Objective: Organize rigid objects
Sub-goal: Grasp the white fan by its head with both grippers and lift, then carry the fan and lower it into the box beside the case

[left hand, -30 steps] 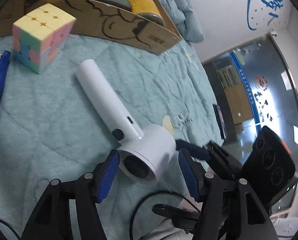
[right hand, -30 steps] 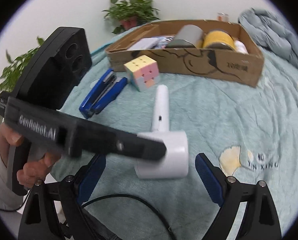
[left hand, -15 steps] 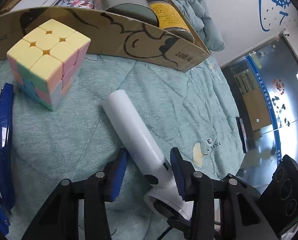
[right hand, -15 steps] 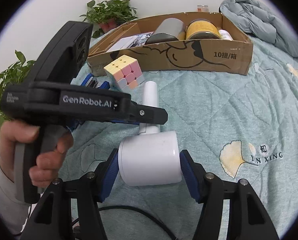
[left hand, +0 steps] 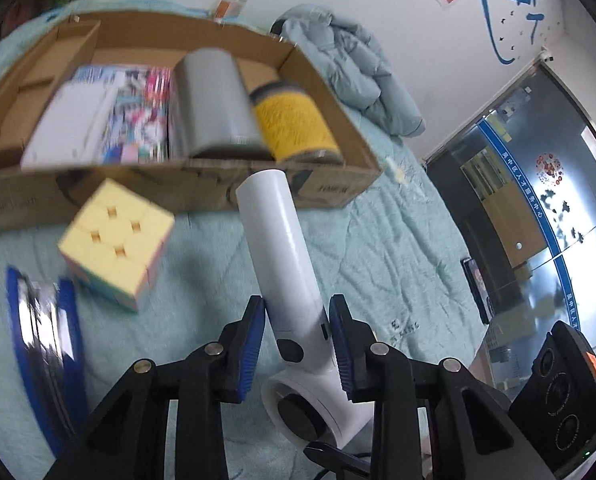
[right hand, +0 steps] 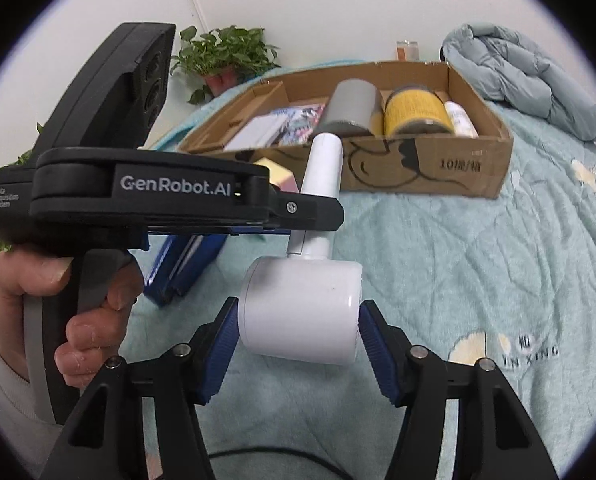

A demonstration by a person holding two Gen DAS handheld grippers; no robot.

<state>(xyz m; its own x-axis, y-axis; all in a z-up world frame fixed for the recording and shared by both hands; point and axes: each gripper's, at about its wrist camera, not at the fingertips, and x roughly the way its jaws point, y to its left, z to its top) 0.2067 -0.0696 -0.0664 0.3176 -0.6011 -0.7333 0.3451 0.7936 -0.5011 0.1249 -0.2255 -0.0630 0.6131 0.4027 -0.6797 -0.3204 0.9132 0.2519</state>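
Note:
A white hair dryer (left hand: 282, 248) is held off the teal quilt by both grippers. My left gripper (left hand: 298, 309) has its blue pads on either side of the handle near the barrel, and its jaws are closing onto it. The handle's free end points at the cardboard box (left hand: 325, 188). In the right wrist view my right gripper (right hand: 299, 312) is shut on the two ends of the dryer's barrel (right hand: 301, 312). A pastel puzzle cube (left hand: 114, 248) and a blue stapler (left hand: 42, 340) lie on the quilt to the left.
The box (right hand: 457, 168) holds a grey cylinder (left hand: 214, 100), a yellow can (left hand: 290, 120), a white bottle (right hand: 459, 120) and booklets. A padded jacket (left hand: 345, 60) lies behind it. A potted plant (right hand: 226, 56) stands at the back left. A hand (right hand: 78, 320) grips the left tool.
My left gripper slid from the barrel up to the handle and narrowed around it. The right gripper closed on the barrel. The dryer has come up off the quilt, its handle tipped toward the box.

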